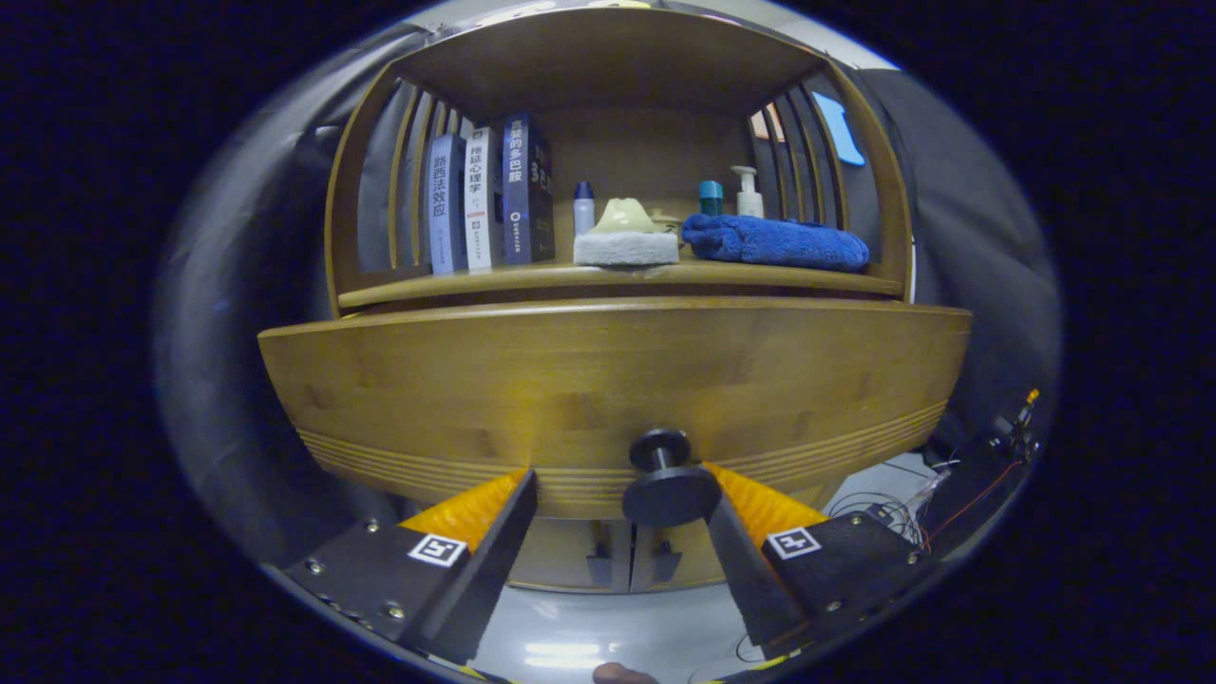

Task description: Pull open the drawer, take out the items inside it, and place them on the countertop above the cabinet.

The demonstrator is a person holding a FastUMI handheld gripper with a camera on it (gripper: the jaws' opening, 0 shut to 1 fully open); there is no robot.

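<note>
Honey-brown wooden drawer point(608, 380) with black knob point(668, 475), blue towel point(774, 242), white sponge point(626, 248)

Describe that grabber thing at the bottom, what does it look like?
The gripper is a two-finger claw. Each finger is a long wedge with a ribbed inner pad, and each dark base carries a small square black-and-white marker plus a few screws.

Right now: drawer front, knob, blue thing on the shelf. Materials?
Drawer front: looks like bamboo or light wood, satin finish, with visible strip grain. Knob: dark, smooth, matte, either metal or plastic. It sits between the open gripper fingers, beside the right one. Blue towel: fluffy terry-like cloth, folded.
</note>
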